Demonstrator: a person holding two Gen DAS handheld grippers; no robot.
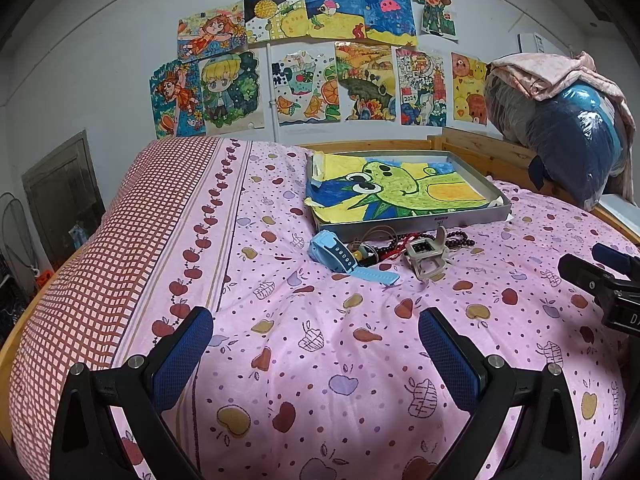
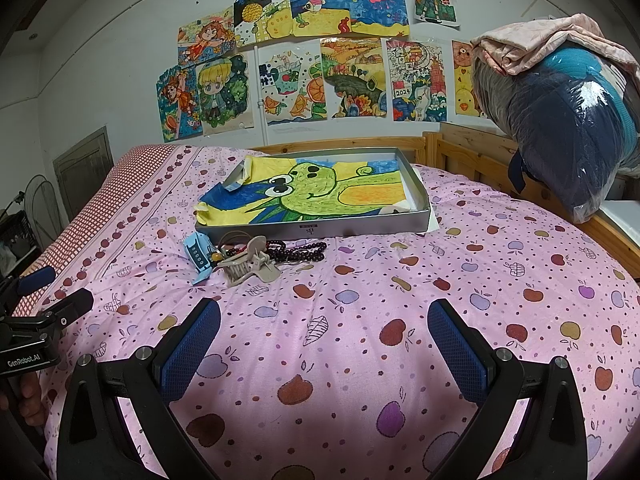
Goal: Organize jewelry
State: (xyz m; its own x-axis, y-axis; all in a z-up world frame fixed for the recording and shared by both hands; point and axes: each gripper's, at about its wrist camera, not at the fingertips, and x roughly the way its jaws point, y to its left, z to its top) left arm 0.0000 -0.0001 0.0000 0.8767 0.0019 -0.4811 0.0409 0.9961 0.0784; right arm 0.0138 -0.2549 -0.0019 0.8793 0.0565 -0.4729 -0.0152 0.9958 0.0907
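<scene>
A: Where do we find the jewelry relative to each hand-held gripper?

B: The pile lies on the pink bed cover (image 1: 320, 360), just in front of the grey tray (image 1: 412, 224). It contains a blue watch (image 1: 340, 258), a beige hair claw (image 1: 426, 258) and dark bead strings (image 1: 460, 240). We see it ahead of the left hand-held gripper (image 1: 316, 344) and slightly right of centre, well apart from the fingertips. From the right hand-held gripper (image 2: 324, 334) it sits ahead and to the left, also well apart.

A: What state do we record for each one?

B: Both have their fingers spread wide and grasp nothing; only the cover shows between the blue pads (image 2: 192, 348).

A: And the tray?

B: It holds a crayon drawing (image 2: 320, 192).
</scene>
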